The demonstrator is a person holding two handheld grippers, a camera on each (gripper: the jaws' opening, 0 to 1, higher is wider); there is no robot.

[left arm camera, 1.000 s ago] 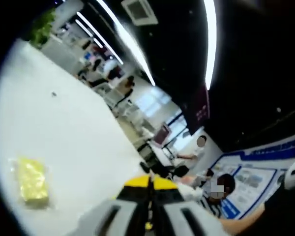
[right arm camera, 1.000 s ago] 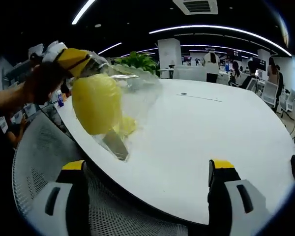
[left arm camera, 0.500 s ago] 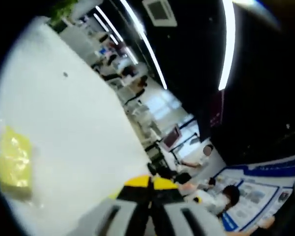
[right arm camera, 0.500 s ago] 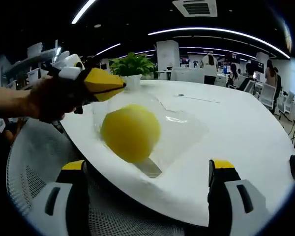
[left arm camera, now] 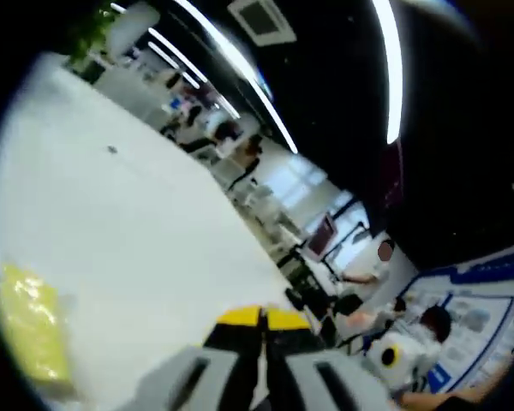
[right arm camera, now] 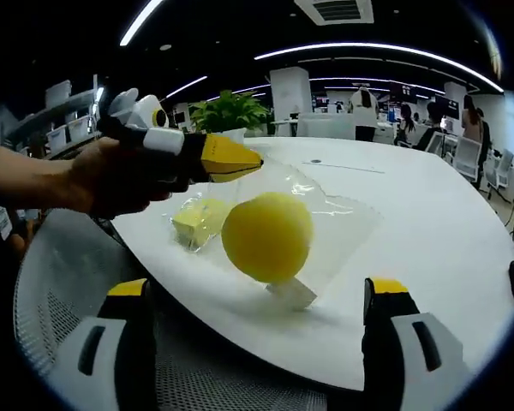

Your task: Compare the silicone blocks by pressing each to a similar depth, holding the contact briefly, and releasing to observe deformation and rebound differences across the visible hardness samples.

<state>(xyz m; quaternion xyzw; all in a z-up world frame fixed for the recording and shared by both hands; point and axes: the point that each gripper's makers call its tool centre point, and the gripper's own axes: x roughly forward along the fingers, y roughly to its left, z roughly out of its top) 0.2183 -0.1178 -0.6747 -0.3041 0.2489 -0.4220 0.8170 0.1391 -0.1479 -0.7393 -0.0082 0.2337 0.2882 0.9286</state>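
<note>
In the right gripper view a clear plastic bag [right arm camera: 325,214] lies on the white table [right arm camera: 428,248] with a round yellow silicone sample [right arm camera: 267,237] inside it. The left gripper [right arm camera: 240,161], held by a hand, comes in from the left and is shut on the bag's top corner. A yellow block [right arm camera: 200,219] in its own wrap lies behind the ball, and a small pale block [right arm camera: 292,294] lies under it. My right gripper [right arm camera: 257,295] is open near the table's edge, holding nothing. In the left gripper view the left gripper [left arm camera: 262,321] shows pressed-together tips, with the yellow block [left arm camera: 30,336] at far left.
A grey mesh chair back [right arm camera: 60,291] stands below the table's near edge. A potted plant [right arm camera: 231,110] sits at the table's far side. People and desks fill the office behind. The white tabletop [left arm camera: 128,231] stretches wide to the right of the bag.
The left gripper has carried the hanging bag with the yellow ball rightwards and down; the bag now rests on the table. The right gripper has stayed open and still.
</note>
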